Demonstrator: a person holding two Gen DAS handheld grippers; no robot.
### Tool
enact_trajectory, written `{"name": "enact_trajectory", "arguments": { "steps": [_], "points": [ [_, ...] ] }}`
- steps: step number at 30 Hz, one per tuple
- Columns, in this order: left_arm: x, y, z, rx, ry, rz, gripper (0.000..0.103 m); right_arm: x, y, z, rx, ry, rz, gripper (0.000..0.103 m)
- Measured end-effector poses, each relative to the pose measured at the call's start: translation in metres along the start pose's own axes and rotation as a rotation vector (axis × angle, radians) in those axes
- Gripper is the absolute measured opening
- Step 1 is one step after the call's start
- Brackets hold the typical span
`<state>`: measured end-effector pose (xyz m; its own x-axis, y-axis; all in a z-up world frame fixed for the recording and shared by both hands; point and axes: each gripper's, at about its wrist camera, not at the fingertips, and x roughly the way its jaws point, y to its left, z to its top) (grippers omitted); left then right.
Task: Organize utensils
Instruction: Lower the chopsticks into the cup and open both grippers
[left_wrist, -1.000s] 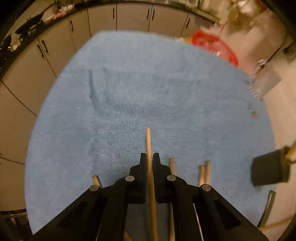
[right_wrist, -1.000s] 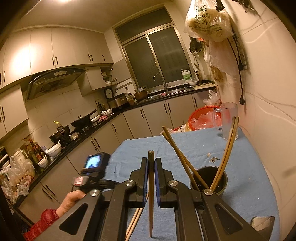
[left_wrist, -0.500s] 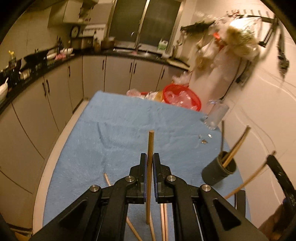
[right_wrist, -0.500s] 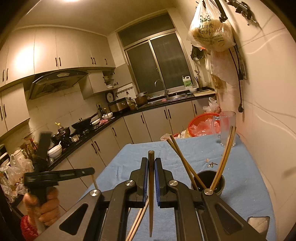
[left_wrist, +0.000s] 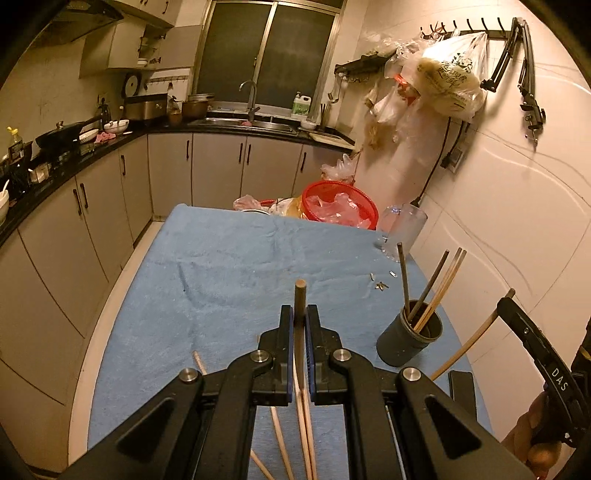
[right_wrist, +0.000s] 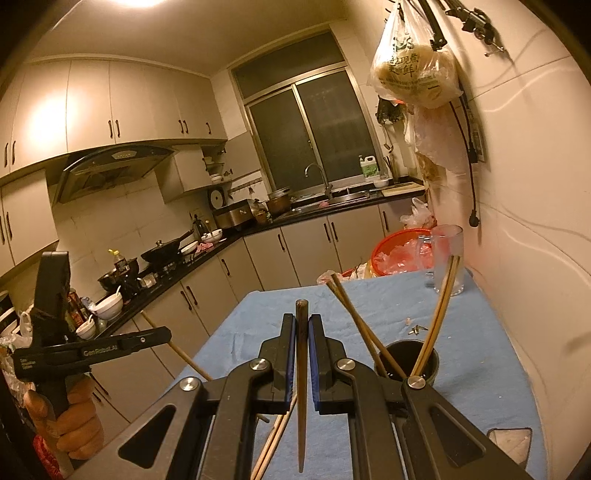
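In the left wrist view my left gripper is shut on a wooden chopstick that pokes out past the fingertips, above the blue towel. Loose chopsticks lie on the towel beneath it. To the right stands a dark cup with several chopsticks in it. My right gripper is shut on a dark chopstick, just left of the cup. It also shows at the right edge of the left view, right gripper. The left gripper hovers at the left of the right view.
A red basket and a clear glass mug stand at the table's far end. Small scraps lie near the cup. A dark flat object sits at the near right. The wall runs along the right, cabinets along the left.
My left gripper has risen off the towel and tilted up with its chopstick, so the kitchen now fills its view. The right gripper has hardly moved.
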<state>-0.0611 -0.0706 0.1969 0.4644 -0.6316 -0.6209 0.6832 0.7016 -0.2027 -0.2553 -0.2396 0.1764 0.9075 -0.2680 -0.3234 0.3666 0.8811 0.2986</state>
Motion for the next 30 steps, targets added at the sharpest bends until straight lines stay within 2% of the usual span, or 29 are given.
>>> {"name": "enact_trajectory", "arguments": {
  "steps": [9, 17, 30],
  "points": [
    [-0.009, -0.023, 0.003, 0.053, -0.007, -0.035, 0.006, -0.01, -0.021, 0.008, 0.038, -0.021, -0.026, 0.007],
    [-0.022, -0.055, 0.014, 0.108, -0.022, -0.091, 0.006, -0.033, -0.041, 0.021, 0.069, -0.074, -0.066, 0.007],
    [-0.03, -0.122, 0.044, 0.189, -0.052, -0.183, 0.006, -0.066, -0.073, 0.064, 0.105, -0.173, -0.111, 0.007]
  ]
}}
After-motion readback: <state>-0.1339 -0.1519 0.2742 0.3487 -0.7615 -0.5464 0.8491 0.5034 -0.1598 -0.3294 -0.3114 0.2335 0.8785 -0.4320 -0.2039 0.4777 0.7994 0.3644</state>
